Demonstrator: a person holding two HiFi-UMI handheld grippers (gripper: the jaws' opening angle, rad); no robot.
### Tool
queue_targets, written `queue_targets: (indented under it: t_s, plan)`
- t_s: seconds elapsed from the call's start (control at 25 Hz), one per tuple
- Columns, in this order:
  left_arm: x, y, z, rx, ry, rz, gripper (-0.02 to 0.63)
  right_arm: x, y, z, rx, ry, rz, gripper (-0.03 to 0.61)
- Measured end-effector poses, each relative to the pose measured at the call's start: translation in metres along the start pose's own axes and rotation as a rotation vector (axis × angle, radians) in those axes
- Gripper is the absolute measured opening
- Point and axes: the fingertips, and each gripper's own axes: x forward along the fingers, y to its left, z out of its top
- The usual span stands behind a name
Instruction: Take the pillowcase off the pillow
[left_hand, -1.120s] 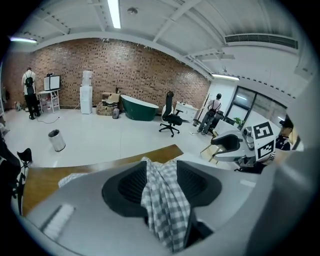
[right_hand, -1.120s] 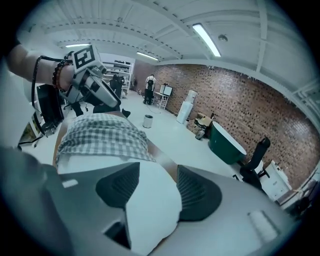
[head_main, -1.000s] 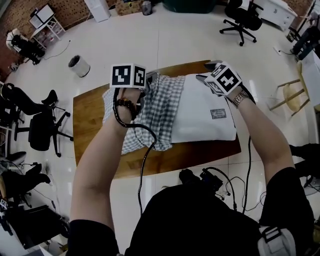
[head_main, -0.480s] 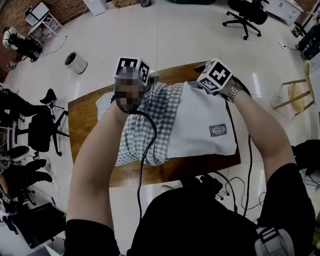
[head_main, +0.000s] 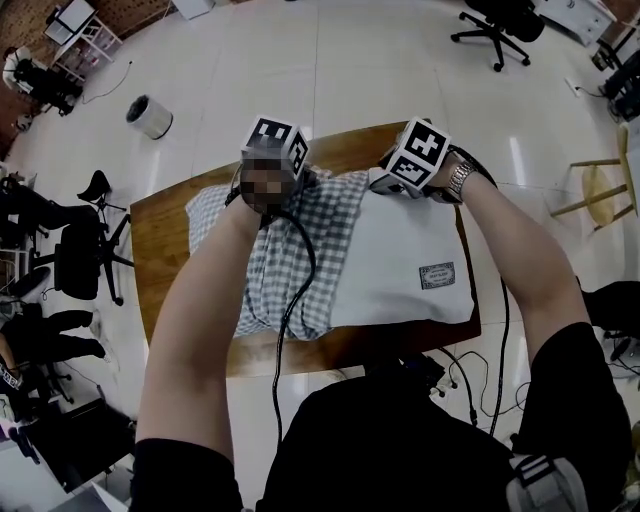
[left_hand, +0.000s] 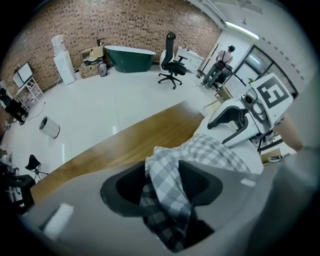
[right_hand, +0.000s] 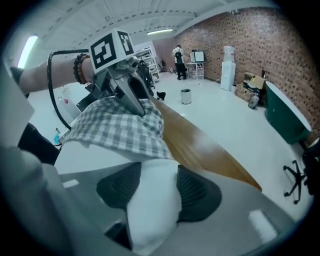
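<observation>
Flat on the bench (head_main: 165, 240), a white pillow (head_main: 400, 260). Over the pillow's left half, bunched in folds, the checked pillowcase (head_main: 290, 250). At the pillow's far edge, left tongs (left_hand: 165, 172) clamped on a fold of the pillowcase, having just closed tighter on it. Just beside, on the pillow's bare far edge, right tongs (right_hand: 157, 175) pinching white pillow cloth, likewise just tightened. Near the pillow's right front corner, a small label (head_main: 436, 275).

Head view steeply down; 2 close gripper views toward each other; shared table (head_main: 165, 250).
</observation>
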Motion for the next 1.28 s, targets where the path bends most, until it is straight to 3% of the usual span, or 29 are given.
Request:
queue_targets:
  t_s: [0.08,0.16,0.2,0.32,0.72,1.28]
  plan:
    - [0.008,-0.001,-0.003,0.021,0.035,-0.004,0.165,0.006,0.004,-0.004,0.003,0.015,0.019,0.158]
    - [0.013,-0.001,-0.006,0.045,0.058,-0.001,0.116,0.007,0.007,-0.006,-0.014,0.025,0.004,0.044]
    - [0.013,0.000,-0.006,0.047,0.058,0.003,0.087,0.005,0.009,-0.007,-0.026,0.025,-0.013,0.022]
    - [0.004,0.007,-0.006,0.006,0.023,0.005,0.037,-0.007,0.012,-0.007,-0.048,0.005,-0.075,0.014]
    - [-0.036,0.041,-0.026,-0.076,-0.028,0.100,0.021,-0.071,0.028,-0.003,-0.139,-0.040,-0.231,0.011]
    - [-0.080,0.081,-0.080,-0.178,-0.097,0.151,0.023,-0.090,0.029,-0.009,-0.121,-0.011,-0.327,0.011]
